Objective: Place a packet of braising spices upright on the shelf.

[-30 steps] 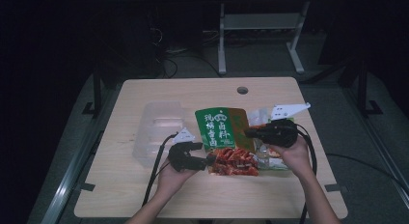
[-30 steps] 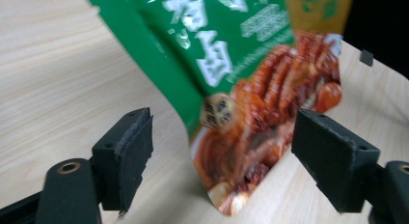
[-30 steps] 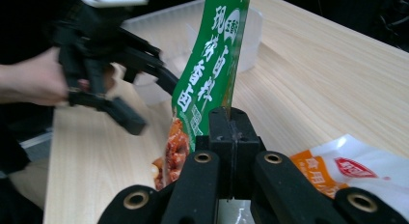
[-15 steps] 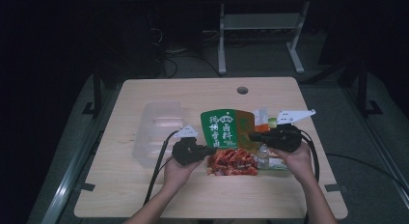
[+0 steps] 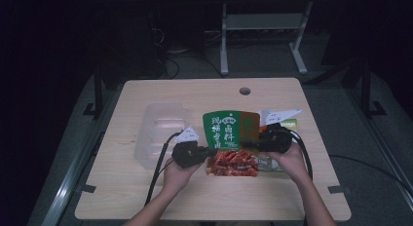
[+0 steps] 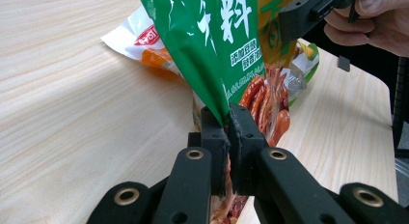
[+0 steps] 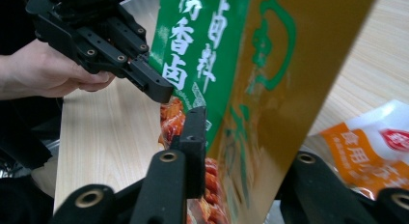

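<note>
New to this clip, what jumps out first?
The tall green-and-gold spice pouch printed with red braised food, held up at mid-table. The left tongs are clamped on its lower left edge. The right tongs straddle its right side, and their jaws have just been opening. Left of it sits a clear plastic container, and an orange-and-white packet lies flat behind the pouch.

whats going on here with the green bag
A person holds a tool in each hand over a wooden table. The left tool is shut on the edge of a green and gold seasoning packet. The right tool has the packet's other side between its jaws, which have just been opening. An orange and white packet lies on the table behind.
</note>
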`<state>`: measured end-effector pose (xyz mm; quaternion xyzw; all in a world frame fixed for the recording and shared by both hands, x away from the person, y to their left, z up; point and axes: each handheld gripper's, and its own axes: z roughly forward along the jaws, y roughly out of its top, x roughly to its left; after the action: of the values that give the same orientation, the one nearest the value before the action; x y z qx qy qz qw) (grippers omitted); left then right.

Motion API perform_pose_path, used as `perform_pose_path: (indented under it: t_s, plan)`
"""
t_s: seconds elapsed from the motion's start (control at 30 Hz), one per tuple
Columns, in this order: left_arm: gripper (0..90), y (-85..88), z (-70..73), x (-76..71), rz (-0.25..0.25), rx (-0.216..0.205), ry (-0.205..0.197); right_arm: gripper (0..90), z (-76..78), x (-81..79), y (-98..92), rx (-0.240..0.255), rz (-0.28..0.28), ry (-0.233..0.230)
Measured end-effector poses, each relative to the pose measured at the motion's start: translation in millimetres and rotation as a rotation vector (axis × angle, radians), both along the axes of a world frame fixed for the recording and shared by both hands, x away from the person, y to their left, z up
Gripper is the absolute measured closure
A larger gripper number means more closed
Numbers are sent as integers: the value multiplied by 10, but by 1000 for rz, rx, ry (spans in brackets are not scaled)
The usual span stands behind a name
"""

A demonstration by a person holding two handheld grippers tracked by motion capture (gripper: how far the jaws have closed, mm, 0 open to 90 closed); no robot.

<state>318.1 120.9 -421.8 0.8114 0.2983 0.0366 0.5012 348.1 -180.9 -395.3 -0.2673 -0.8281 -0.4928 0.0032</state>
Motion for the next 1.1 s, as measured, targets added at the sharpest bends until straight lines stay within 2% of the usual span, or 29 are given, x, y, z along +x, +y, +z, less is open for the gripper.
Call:
perform_pose_path:
  t_s: [0.1, 0.17, 0.2, 0.23, 0.27, 0.3, 0.37, 0.5, 0.53, 0.6, 0.7, 0.8, 0.97, 1.1]
  plan:
    - [856, 29, -3, -8, 4, -7, 8, 810, 6, -10, 26, 4, 19, 6]
    - [837, 44, 5, -26, 11, 4, 6, 865, 15, -26, 38, -7, 24, 4]
    - [816, 48, 13, -41, 13, 9, -2, 888, 22, -39, 46, -16, 27, 5]
    - [756, 53, 24, -60, 18, 12, -10, 891, 27, -51, 53, -19, 30, 0]
    - [756, 58, 38, -77, 22, 17, -17, 893, 36, -71, 63, -20, 30, 4]
    - [684, 64, 53, -96, 30, 19, -19, 896, 59, -111, 76, -13, 43, 2]
    - [654, 91, 80, -129, 25, 16, -13, 897, 82, -144, 84, -12, 46, -4]
    - [557, 104, 137, -250, 22, 37, -63, 900, 199, -277, 130, -3, 64, -48]
    - [540, 111, 150, -279, 17, 56, -74, 900, 234, -312, 143, -3, 61, -57]
    - [495, 127, 165, -330, 17, 69, -95, 900, 316, -369, 166, -20, 54, -81]
    - [472, 175, 178, -388, 14, 75, -109, 900, 417, -398, 178, -33, 41, -101]
    - [460, 241, 180, -439, 8, 75, -109, 900, 507, -387, 164, -13, 28, -103]
    - [460, 319, 172, -533, -1, 91, -124, 900, 639, -329, 184, 2, 4, -123]
    - [456, 365, 136, -595, -13, 79, -120, 900, 725, -251, 252, -4, -16, -130]
